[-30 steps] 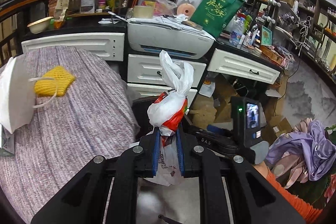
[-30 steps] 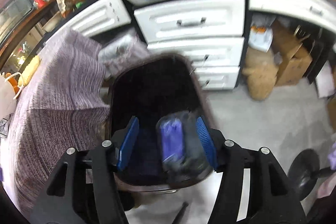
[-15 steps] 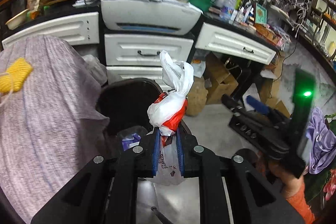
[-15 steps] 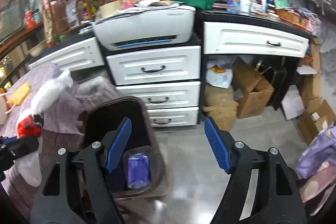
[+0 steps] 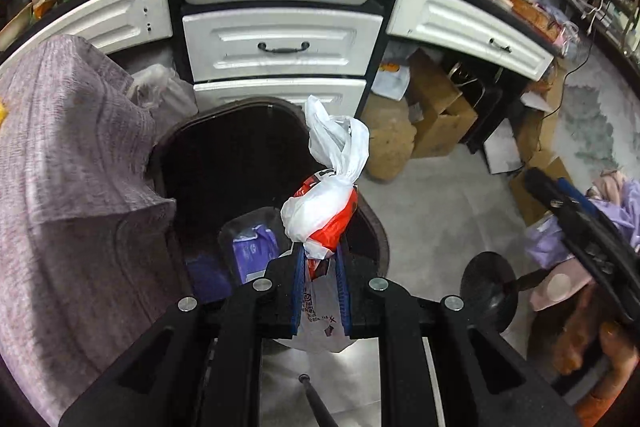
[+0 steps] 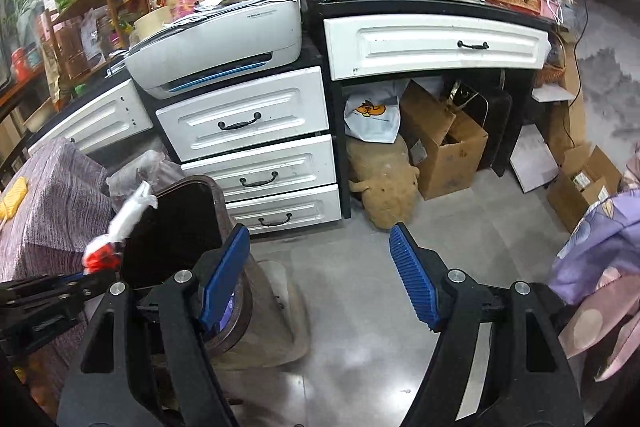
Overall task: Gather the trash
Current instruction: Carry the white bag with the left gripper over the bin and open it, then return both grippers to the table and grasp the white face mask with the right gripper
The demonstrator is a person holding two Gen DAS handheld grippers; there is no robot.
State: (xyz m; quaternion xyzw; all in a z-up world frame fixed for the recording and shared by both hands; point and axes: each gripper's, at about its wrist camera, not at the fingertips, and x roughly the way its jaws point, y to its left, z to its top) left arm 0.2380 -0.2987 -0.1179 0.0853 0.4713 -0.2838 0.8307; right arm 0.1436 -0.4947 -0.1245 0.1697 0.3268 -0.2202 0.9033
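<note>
Left wrist view: the left gripper (image 5: 320,267) has its blue jaws clamped on a knotted white-and-red plastic bag (image 5: 324,211), its tied top sticking up toward 12 o'clock. The bag hangs right over the near rim of the dark trash bin (image 5: 224,163), whose mouth opens at about 10 o'clock from the jaws. Inside the bin a purple packet (image 5: 254,251) already lies at 9 o'clock from the bag.

Right wrist view: the right gripper (image 6: 320,275) is spread wide and carries nothing, pointing at bare floor before the white drawers (image 6: 256,143). The bin sits at 9 o'clock, with the bag poised above its edge.

One piece looks binned; I'd say the bag is only a release away from joining it.
</note>
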